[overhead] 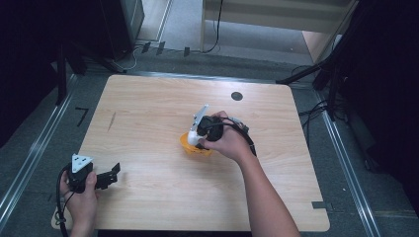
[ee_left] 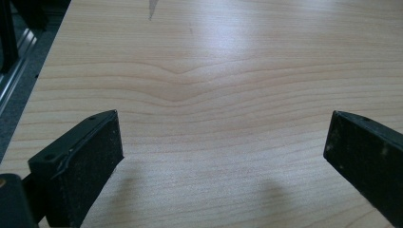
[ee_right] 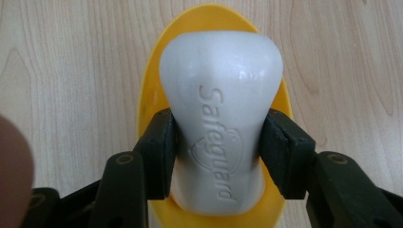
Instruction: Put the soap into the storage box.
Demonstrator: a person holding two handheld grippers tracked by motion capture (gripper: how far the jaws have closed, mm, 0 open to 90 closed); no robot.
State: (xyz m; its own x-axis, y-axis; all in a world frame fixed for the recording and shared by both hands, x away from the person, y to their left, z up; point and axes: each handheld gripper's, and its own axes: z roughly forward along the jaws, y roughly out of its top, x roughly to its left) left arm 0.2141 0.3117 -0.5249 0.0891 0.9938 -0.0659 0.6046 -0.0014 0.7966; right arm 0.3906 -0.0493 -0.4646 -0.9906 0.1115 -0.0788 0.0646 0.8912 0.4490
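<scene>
Black jaws of the right gripper (ee_right: 218, 147) clamp the waist of a white soap bar (ee_right: 219, 114) over a yellow dish (ee_right: 152, 99) near the middle of the wooden table (overhead: 148, 123). Well apart, by the near left corner, the left gripper (overhead: 111, 175) rests with jaws spread wide, holding nothing.

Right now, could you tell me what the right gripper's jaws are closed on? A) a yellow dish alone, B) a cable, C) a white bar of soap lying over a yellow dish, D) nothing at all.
C: in the right gripper view the right gripper has both jaws pressed against the narrow waist of the white soap bar, which lies over the yellow dish.
</scene>
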